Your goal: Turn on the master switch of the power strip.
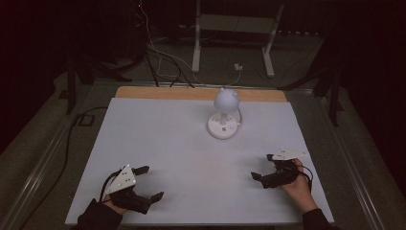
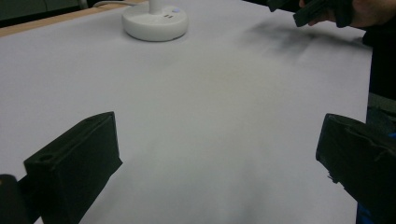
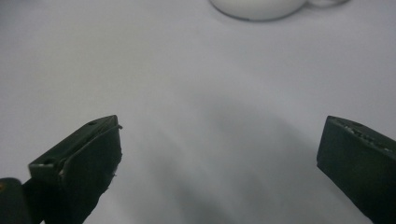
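A small white desk lamp [image 1: 224,115] stands on its round base toward the back middle of the white table [image 1: 158,139], its globe head tilted over the base. In the left gripper view the lamp base [image 2: 155,21] lies far ahead, and in the right gripper view the lamp base [image 3: 257,7] sits at the top edge. My left gripper [image 1: 149,183] rests near the front left corner, open and holding nothing. My right gripper [image 1: 262,166] hovers at the front right, open and holding nothing, and the right gripper [image 2: 308,11] is also seen from the left one.
A wooden strip [image 1: 191,93] runs along the table's far edge. Beyond it on the dark floor lie cables [image 1: 163,57] and a white metal stand [image 1: 234,28]. A black cable [image 1: 72,134] trails left of the table.
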The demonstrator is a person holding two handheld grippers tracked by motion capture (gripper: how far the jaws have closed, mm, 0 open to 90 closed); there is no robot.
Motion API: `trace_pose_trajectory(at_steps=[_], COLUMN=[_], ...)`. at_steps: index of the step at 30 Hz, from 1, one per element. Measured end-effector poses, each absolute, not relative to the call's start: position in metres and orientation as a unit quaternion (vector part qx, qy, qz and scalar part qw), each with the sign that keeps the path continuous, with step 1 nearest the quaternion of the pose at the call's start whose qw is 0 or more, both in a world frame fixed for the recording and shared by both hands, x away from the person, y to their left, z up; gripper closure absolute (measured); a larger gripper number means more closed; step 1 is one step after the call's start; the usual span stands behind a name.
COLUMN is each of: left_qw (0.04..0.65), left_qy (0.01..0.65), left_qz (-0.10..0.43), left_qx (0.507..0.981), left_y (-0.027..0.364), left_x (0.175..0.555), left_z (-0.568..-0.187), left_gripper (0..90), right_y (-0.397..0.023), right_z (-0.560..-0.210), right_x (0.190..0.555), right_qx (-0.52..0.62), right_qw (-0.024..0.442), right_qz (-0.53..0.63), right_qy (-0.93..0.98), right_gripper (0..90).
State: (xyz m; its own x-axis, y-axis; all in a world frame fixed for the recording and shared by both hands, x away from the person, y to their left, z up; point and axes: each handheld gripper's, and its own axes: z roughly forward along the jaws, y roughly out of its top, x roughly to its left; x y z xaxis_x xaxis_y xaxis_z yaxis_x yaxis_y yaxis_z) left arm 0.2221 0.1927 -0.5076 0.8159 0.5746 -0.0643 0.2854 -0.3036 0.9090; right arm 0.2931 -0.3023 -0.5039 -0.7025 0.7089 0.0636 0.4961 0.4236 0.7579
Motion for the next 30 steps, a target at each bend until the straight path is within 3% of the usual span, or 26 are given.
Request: trace_pose_trajectory(at_steps=[30], left_qw=[0.522], left_qy=[0.268], left_qz=[0.138], left_qx=[0.798], left_y=[0.191], left_x=[0.221], left_z=[-0.508], left_gripper=[0.1], right_y=[-0.334], right_z=[-0.520], right_x=[0.252], right_qx=[0.385], right_qw=[0.131], right_qz=[0.357], right_qy=[0.841], right_gripper=[0.0])
